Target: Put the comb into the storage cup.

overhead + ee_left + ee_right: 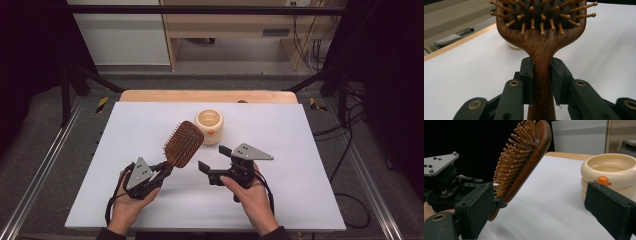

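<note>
A brown wooden hairbrush [183,144] with wooden pins is held off the table, tilted up and to the right. My left gripper [167,167] is shut on its handle; in the left gripper view both pads press the handle of the hairbrush [541,47] just below the head. My right gripper [214,158] is open with nothing between its jaws, and it points left toward the brush from a short way off. In the right gripper view the hairbrush [529,157] stands between the wide-apart jaws, farther off, with the left gripper [496,203] at its base.
A cream round bowl [209,126] with an orange button stands on the white table [300,150] just behind the brush head, and it appears as the bowl [611,170] in the right gripper view. A wooden strip runs along the far edge.
</note>
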{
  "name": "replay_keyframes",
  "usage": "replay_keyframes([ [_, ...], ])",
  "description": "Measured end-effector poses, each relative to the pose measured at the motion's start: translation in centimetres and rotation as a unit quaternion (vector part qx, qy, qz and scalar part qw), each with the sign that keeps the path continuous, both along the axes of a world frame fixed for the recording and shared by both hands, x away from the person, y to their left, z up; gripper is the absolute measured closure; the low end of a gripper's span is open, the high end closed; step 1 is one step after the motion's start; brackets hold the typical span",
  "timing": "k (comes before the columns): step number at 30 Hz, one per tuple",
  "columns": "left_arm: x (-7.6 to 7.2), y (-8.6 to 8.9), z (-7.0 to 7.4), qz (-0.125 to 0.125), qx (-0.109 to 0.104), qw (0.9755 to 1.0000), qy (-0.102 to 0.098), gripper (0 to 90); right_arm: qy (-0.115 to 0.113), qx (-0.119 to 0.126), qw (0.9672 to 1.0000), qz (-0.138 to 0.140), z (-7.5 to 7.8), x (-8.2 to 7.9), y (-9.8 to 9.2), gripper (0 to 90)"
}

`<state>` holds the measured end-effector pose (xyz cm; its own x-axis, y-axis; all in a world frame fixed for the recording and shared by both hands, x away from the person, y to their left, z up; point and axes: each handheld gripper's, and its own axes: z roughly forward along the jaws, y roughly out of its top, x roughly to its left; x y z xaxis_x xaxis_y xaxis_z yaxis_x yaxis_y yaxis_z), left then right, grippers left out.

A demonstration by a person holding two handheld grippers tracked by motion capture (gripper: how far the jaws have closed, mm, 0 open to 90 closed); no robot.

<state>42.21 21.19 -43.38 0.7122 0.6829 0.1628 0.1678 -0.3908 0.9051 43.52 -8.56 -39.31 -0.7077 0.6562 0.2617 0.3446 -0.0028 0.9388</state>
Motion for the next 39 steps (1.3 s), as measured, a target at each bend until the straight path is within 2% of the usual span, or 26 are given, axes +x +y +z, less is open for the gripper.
replay_keyframes([
  [26, -0.4, -0.4, 0.1, -0.007, 0.003, 0.9999, -0.009, 72.6, 0.004, -0.008, 0.9999, 0.010, 1.5, 0.7, 2.7, 8.2],
  [39, -0.5, -0.4, 0.2, -0.008, 0.004, 0.9998, -0.015, 72.7, 0.007, 0.004, 0.9999, 0.012, 1.7, 0.9, 3.2, 8.5],
])
